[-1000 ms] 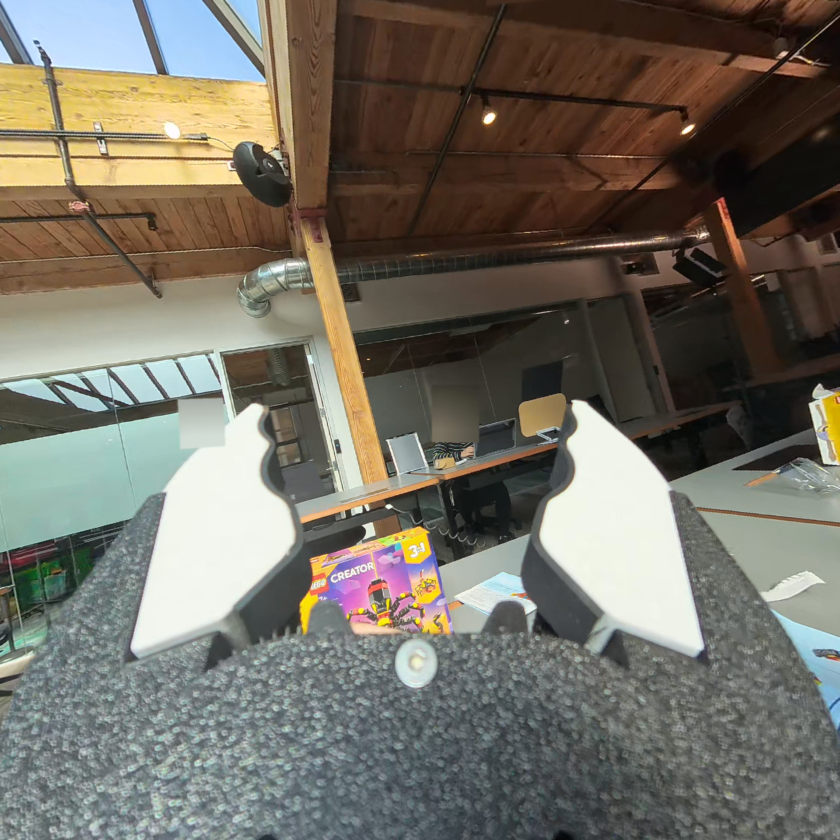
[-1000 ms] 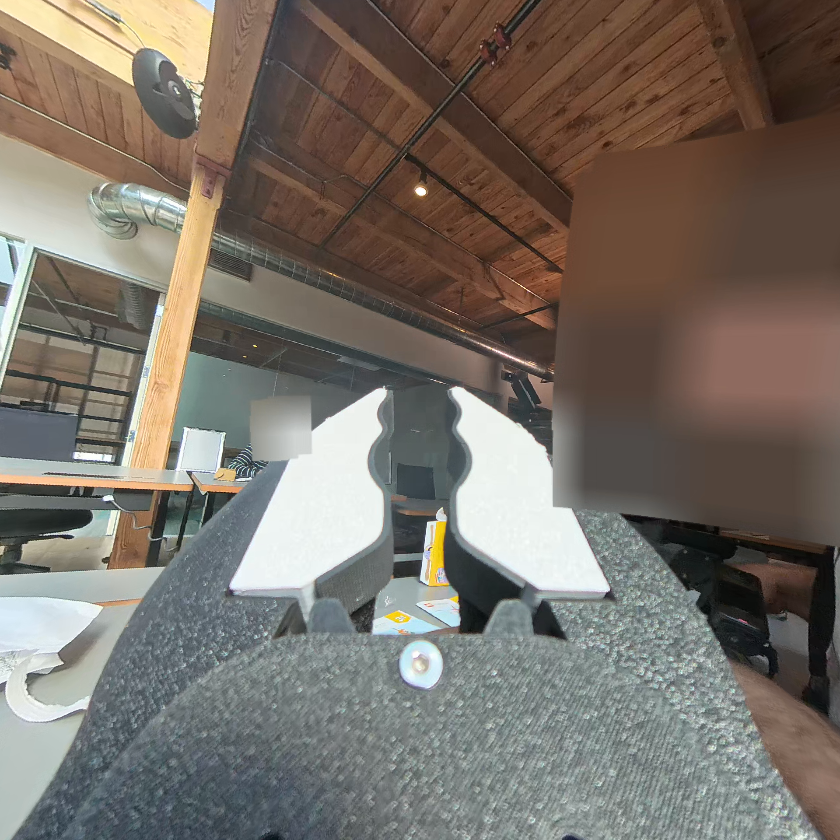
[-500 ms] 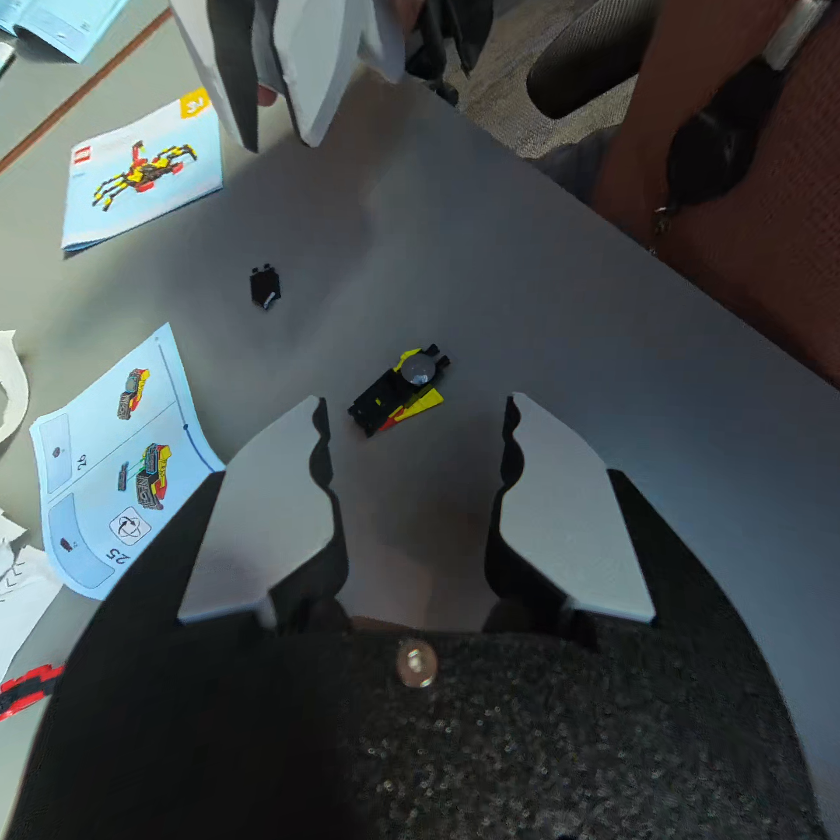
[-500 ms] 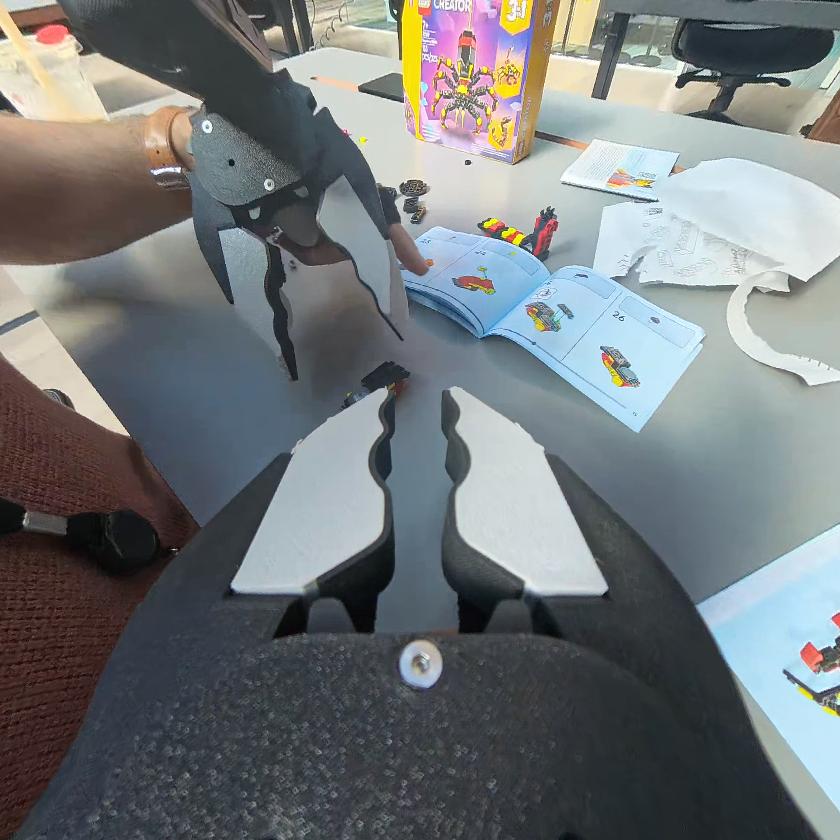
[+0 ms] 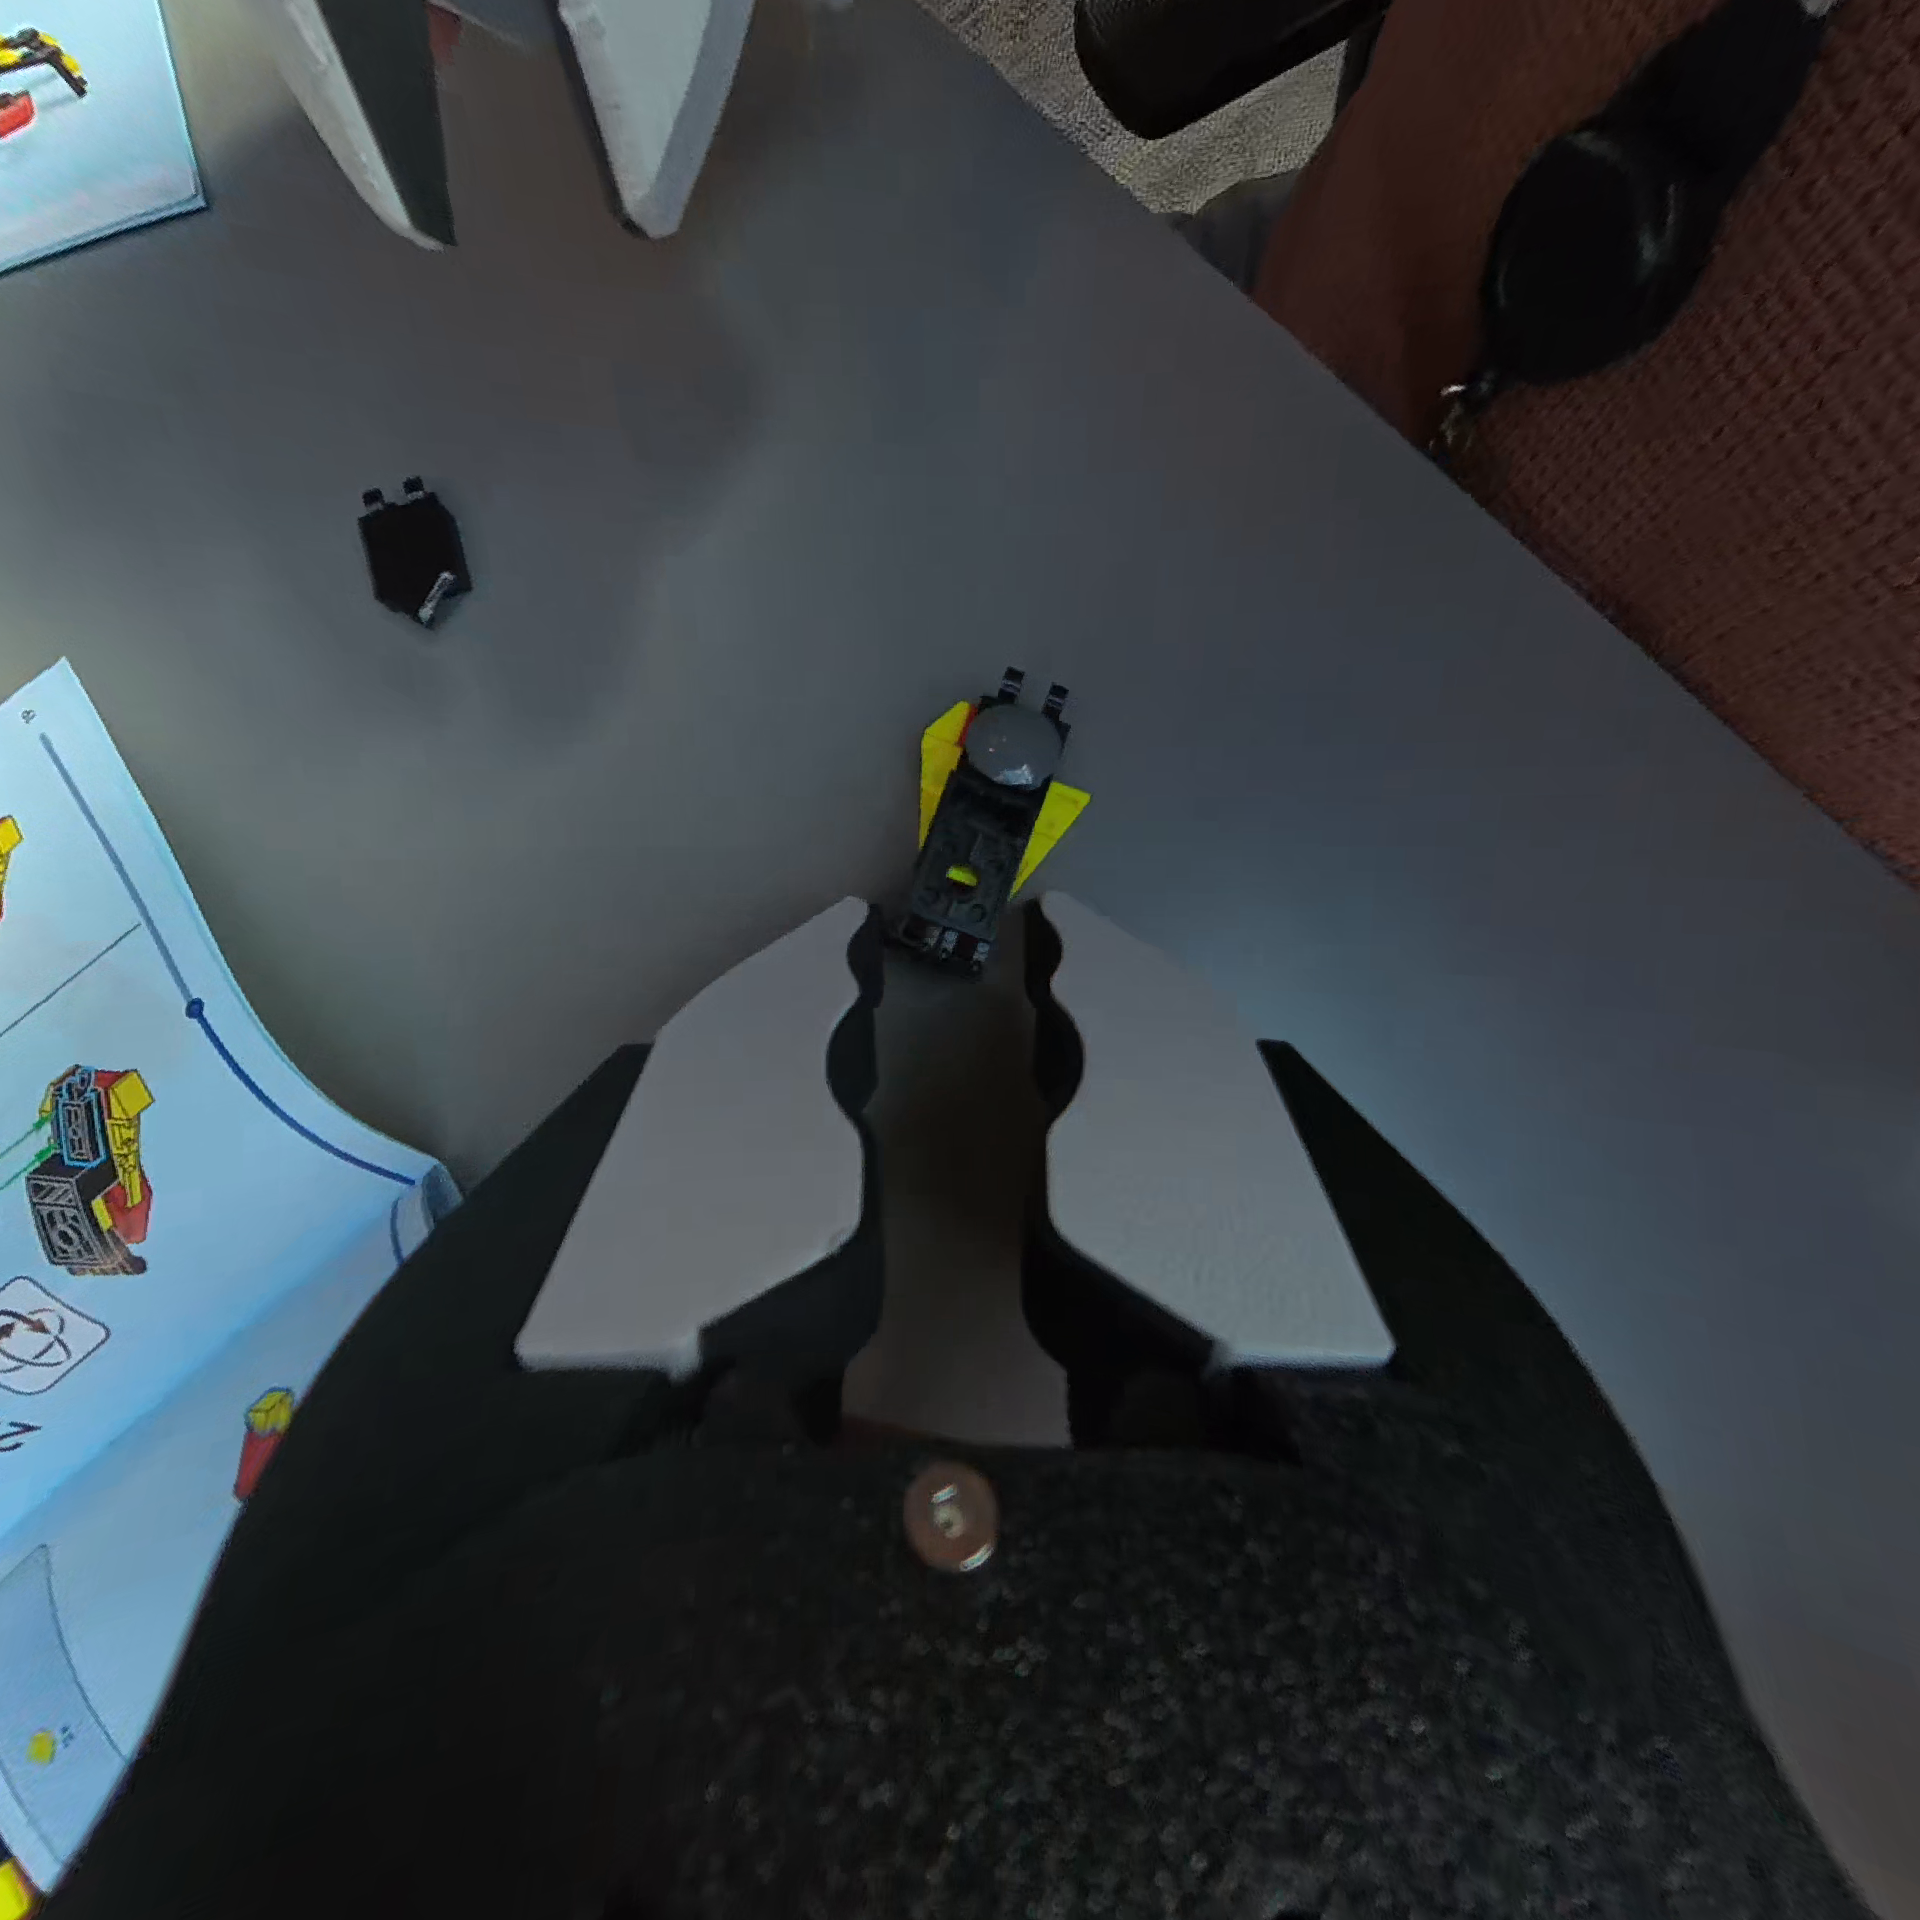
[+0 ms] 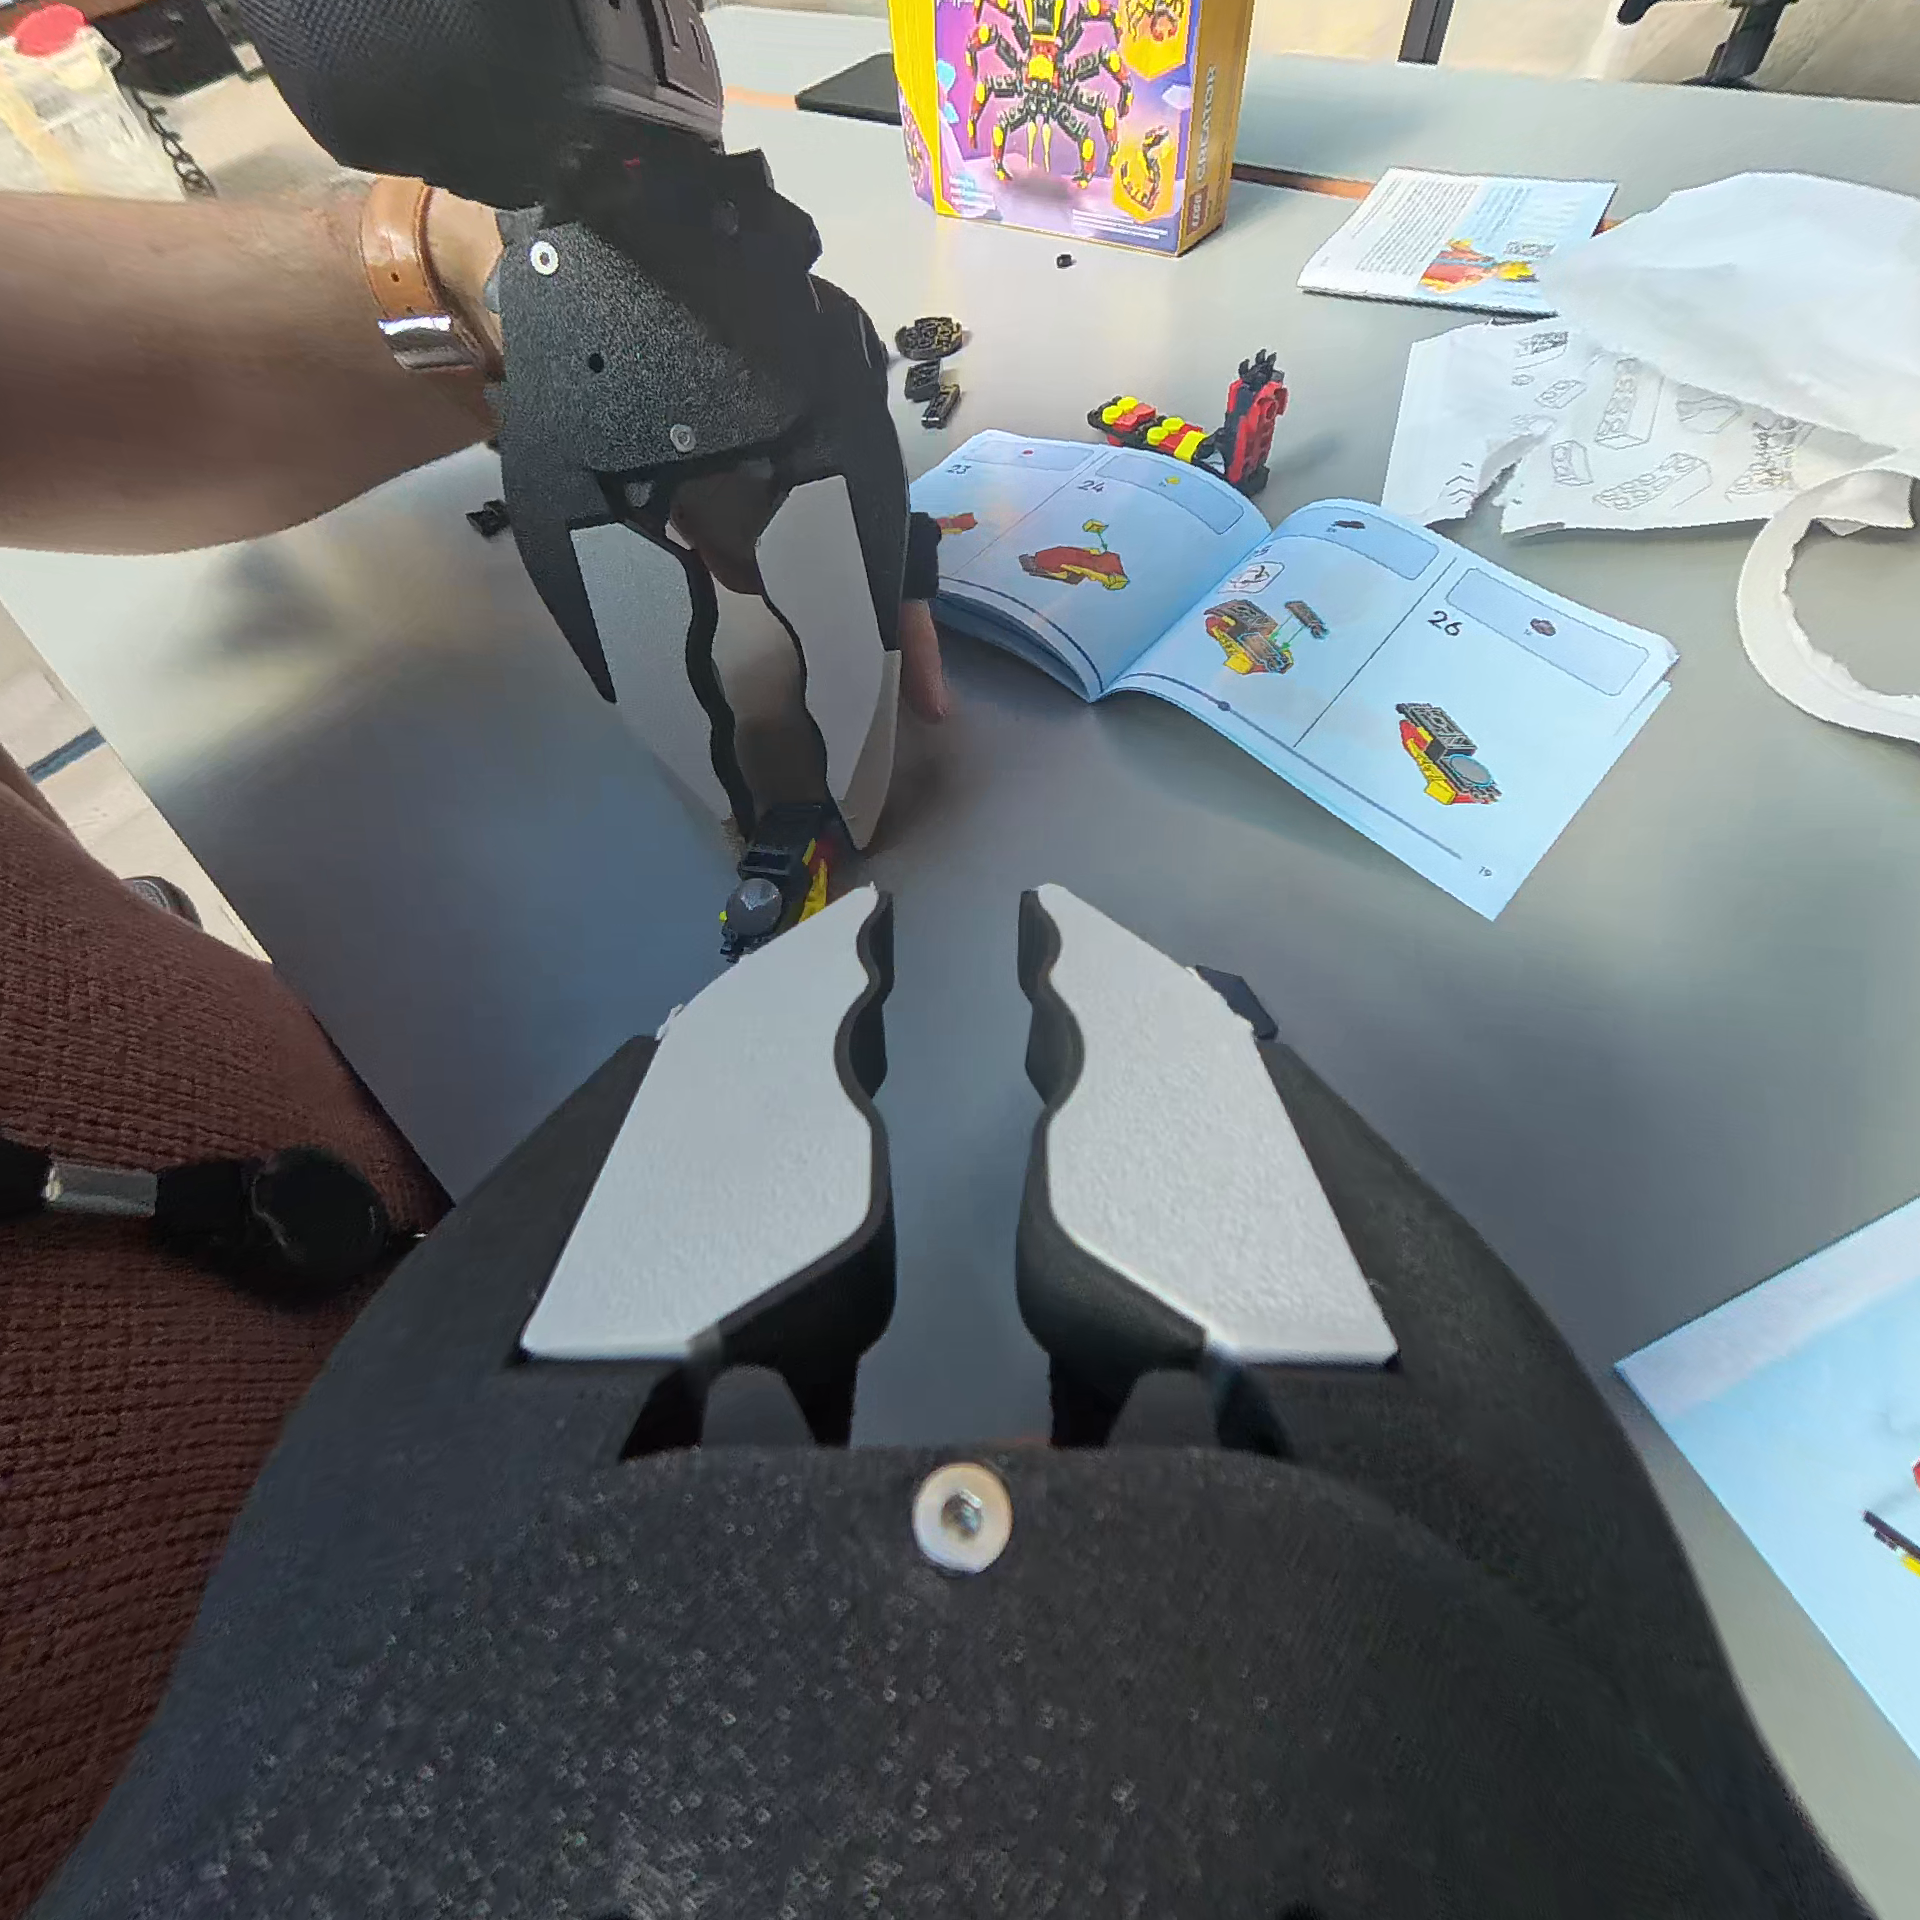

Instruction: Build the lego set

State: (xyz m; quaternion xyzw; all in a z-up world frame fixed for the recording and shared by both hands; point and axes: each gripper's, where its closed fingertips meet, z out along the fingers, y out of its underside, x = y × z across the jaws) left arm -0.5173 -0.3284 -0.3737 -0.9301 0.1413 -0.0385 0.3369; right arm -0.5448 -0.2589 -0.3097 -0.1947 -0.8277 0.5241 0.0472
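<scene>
Where the grey table (image 6: pixel 1351 1039) runs nearest the person's lap, a small black, yellow and red lego assembly (image 5: pixel 982 831) with a grey dome on top lies flat. The left gripper (image 5: pixel 948 909) points down over it, jaws apart with the assembly's near end between the tips; from the right wrist view the tips look to be at its sides, though I cannot tell whether they touch. The right gripper (image 6: pixel 954 894) hovers just beside it, jaws open and holding nothing. A loose black brick (image 5: pixel 414 551) sits apart on the bare table. Farther out an open instruction booklet (image 6: pixel 1299 644) lies flat, with a red, yellow and black leg piece (image 6: pixel 1195 426) beyond its far edge and a few small black parts (image 6: pixel 930 364) close by. The lego box (image 6: pixel 1070 114) stands upright at the back; what it holds is hidden. Torn white paper bags (image 6: pixel 1662 364) lie crumpled to the right.
</scene>
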